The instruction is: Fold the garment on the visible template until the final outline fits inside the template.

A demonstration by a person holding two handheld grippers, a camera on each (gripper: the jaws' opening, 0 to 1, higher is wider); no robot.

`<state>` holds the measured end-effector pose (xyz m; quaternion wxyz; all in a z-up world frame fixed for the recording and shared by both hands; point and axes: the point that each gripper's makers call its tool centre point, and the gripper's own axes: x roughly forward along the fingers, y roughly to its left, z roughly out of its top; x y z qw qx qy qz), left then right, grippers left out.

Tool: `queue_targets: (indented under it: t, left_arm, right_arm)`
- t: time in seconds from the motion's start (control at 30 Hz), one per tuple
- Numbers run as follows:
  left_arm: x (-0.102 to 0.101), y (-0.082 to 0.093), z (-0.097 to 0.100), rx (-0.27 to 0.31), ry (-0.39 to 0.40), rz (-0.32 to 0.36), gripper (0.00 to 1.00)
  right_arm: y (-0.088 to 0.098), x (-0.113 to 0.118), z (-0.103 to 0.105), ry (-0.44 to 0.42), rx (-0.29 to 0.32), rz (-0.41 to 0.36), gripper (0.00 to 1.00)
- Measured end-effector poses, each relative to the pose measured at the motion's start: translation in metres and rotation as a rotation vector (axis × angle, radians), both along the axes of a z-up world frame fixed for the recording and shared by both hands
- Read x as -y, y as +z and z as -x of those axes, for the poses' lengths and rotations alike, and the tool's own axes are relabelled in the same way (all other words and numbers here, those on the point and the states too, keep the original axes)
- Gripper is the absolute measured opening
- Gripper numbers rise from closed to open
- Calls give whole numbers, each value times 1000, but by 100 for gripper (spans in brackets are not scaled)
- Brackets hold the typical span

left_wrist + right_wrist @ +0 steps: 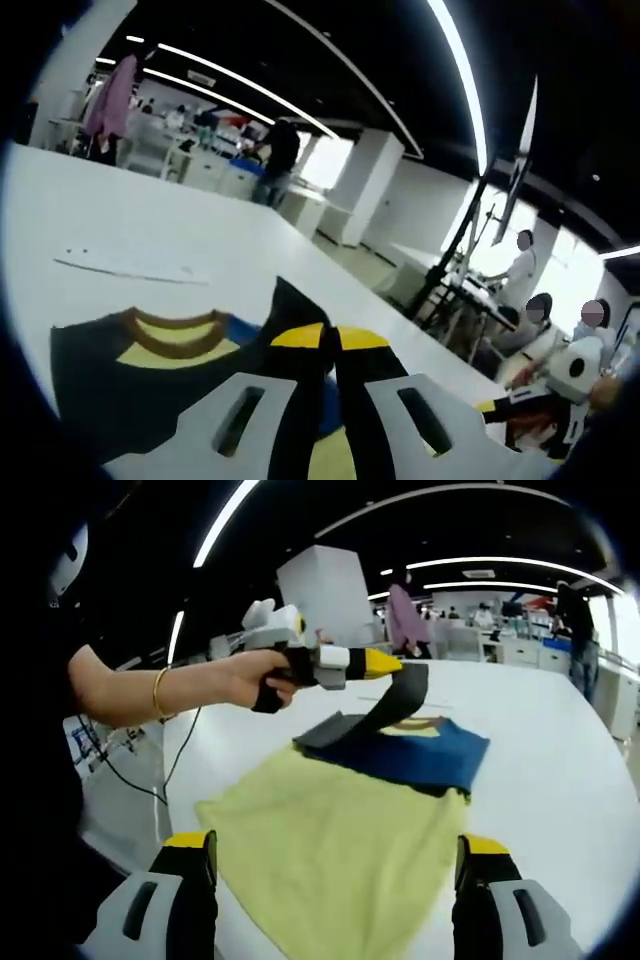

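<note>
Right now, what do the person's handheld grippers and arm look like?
Both grippers have pale grey jaws with slotted cut-outs, black inner faces and yellow tips, seen on the left gripper and the right gripper. In the right gripper view, the left gripper shows a white body and black handle, held by a hand. The arm has a gold bangle and a short black sleeve.

Soft matt cloth makes up the garment (400, 755), dark with a ribbed brown collar, partly lying on a matt yellow cloth template (340, 845). Beneath both, the table (560, 780) looks smooth and white. The left gripper (385, 666) is hard plastic.
</note>
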<state>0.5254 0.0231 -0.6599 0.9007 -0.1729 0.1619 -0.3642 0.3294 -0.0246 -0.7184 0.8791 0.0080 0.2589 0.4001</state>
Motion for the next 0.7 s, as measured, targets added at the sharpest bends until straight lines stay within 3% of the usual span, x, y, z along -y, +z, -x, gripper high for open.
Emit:
queue_targets:
  t: [0.2,0.53,0.6,0.63,0.7]
  left_arm:
    - [10,-7,-1,-12,-10,-2,0]
    - [28,-34,0,-56,-24,-25,0]
    - [34,-37,2,4,-71,-75,1]
    - [36,-43,5,14,-90,-113,1]
    - [40,-49,8,6,-106,-115,1]
  right_arm:
    - [-1,-1,-1,5,-2,1,99]
    - [-1,4,0,-5,-9,3,99]
    - [-2,7,0,-11,-10,5,99]
    - [-2,7,0,-13,-11,4,99]
    - [-3,7,1,-12,-13,5,99]
